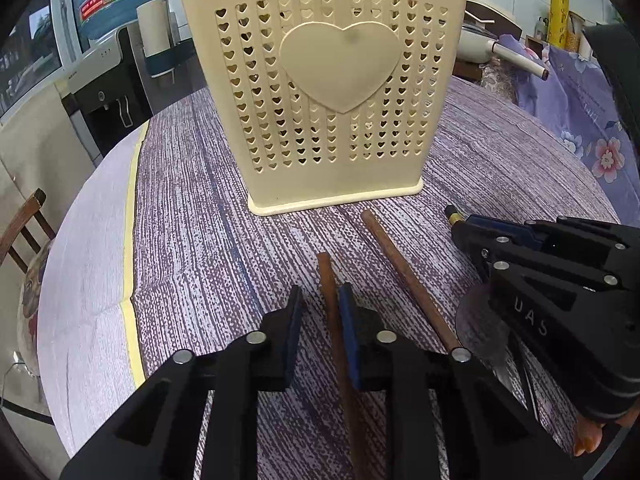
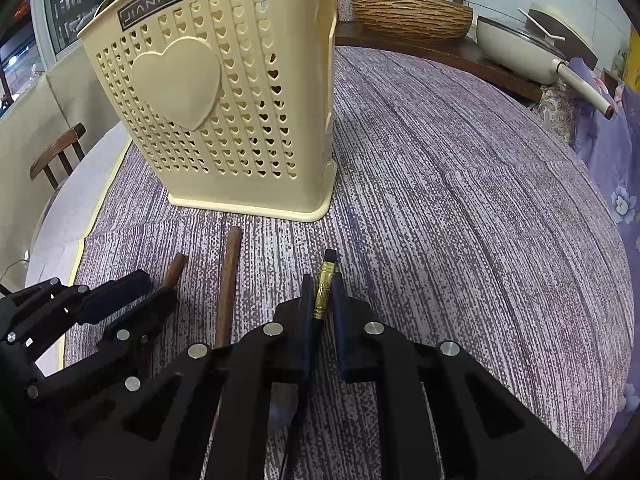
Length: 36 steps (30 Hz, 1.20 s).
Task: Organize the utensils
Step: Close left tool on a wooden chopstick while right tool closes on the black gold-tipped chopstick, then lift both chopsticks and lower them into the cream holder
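A cream perforated utensil holder (image 1: pixel 324 92) with a heart on its front stands upright on the purple tablecloth; it also shows in the right wrist view (image 2: pixel 224 100). My left gripper (image 1: pixel 322 304) is open low over the cloth, with a brown wooden chopstick (image 1: pixel 332 300) lying between its fingers against the right pad. A second brown chopstick (image 1: pixel 404 276) lies just right of it, also seen in the right wrist view (image 2: pixel 229 280). My right gripper (image 2: pixel 323 292) straddles a black chopstick with a gold band (image 2: pixel 324 292), jaws narrowly apart, not visibly clamping it.
The round table's left edge (image 1: pixel 92 216) carries a yellow tape line. A wooden chair (image 1: pixel 24 232) stands to the left. At the back are a woven basket (image 2: pixel 408 14), a white pan (image 2: pixel 520 52), and floral fabric (image 1: pixel 580 120).
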### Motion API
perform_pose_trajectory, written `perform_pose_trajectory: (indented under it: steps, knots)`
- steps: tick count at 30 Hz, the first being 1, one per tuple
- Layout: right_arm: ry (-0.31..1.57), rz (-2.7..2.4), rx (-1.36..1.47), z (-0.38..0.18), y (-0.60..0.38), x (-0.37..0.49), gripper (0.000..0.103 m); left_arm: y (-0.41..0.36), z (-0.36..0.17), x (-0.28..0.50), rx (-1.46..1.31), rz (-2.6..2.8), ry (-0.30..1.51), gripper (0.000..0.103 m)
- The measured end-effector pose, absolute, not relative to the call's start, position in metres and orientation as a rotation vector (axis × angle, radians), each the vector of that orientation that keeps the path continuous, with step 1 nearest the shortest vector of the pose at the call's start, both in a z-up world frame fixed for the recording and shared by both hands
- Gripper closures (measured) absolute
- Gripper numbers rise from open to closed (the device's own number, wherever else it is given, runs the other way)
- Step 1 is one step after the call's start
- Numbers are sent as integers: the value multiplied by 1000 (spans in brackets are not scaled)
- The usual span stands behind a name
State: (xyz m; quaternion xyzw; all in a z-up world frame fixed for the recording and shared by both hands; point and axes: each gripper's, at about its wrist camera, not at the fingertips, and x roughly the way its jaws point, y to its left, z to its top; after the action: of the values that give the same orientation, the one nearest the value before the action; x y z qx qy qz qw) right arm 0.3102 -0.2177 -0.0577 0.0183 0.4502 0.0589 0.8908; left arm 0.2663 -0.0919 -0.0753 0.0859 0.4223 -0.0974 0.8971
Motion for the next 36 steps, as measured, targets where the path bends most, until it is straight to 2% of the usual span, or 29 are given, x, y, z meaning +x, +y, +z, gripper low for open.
perform_pose_trajectory:
  steps: [3,19,36]
  knots:
    - [935,133,87,-58,-225,311,94,-92,-75,267,182,-192,874,93]
    - [860,240,271,-34,-254,301,95,-81,-69,271,81,-228,888,95]
    - [617,396,296,48,-280,234,95,-56,24,223,-87,-363,657,95]
